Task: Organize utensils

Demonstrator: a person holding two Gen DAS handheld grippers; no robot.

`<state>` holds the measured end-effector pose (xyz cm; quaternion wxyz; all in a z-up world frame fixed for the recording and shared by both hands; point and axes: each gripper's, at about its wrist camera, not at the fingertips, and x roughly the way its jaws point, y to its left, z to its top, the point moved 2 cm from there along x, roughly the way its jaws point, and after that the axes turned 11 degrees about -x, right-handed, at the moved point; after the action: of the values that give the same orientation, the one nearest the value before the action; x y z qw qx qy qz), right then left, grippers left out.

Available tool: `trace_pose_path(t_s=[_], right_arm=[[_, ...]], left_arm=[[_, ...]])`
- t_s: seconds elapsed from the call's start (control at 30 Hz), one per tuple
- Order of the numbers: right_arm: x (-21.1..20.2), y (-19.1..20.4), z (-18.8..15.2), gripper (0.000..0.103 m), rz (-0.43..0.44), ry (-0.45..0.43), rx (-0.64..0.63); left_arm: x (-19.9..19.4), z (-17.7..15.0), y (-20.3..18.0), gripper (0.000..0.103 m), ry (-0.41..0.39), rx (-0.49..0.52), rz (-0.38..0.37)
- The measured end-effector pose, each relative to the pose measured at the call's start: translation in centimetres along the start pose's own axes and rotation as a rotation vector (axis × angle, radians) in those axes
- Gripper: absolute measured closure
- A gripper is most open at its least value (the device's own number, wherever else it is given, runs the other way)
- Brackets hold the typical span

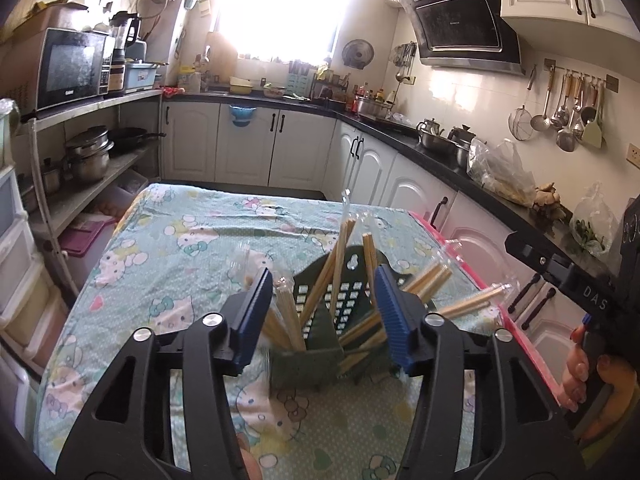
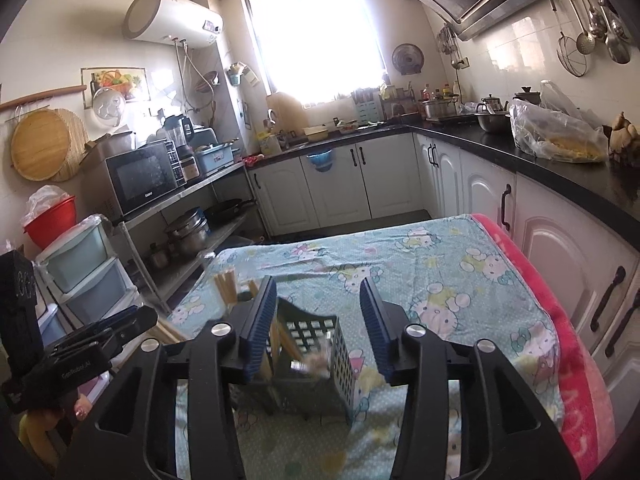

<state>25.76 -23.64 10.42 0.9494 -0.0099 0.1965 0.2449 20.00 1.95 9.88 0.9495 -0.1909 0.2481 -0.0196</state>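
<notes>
- The dark green utensil caddy (image 1: 320, 332) stands on the cartoon-print worktop (image 1: 180, 248), stuffed with wrapped chopsticks (image 1: 340, 256).
- Left gripper (image 1: 320, 320) and right gripper (image 2: 318, 320) hover just before the caddy, jaws apart, empty.
- Chopsticks look light, stiff, wrappers slippery; pinch mid-shaft.

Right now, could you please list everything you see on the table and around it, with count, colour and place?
holder: one, dark green, slotted, on the table between both claws
chopsticks: many, tan, some in clear wrappers, leaning in the holder
tablecloth: one, pale green with cartoon cats, covers the table
blanket: one, pink, along the table's right edge
microwave: one, black, on the left shelf
pots: several, steel, lower left shelf
hood: one, black, right wall
ladles: several, steel, hanging on the right wall
left claw: black with blue pads, open around the holder
right claw: same colours, open over the holder
</notes>
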Motion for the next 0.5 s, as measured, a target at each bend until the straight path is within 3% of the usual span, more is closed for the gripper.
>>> trace_pose_path(t_s=[0.23, 0.33, 0.5], right_arm=[[-2.3, 0.7, -2.2, 0.051, 0.011, 0.021, -0.015], [-3.0, 1.0, -3.3, 0.048, 0.007, 0.033, -0.029], [-3.9, 1.5, -4.9, 0.043, 0.011, 0.054, -0.036]], left_arm=[[-1.9, -1.7, 0.2, 0.05, 0.001, 0.008, -0.007], [-2.4, -2.6, 0.4, 0.04, 0.007, 0.007, -0.005], [-3.0, -4.1, 0.5, 0.039, 0.021, 0.013, -0.004]])
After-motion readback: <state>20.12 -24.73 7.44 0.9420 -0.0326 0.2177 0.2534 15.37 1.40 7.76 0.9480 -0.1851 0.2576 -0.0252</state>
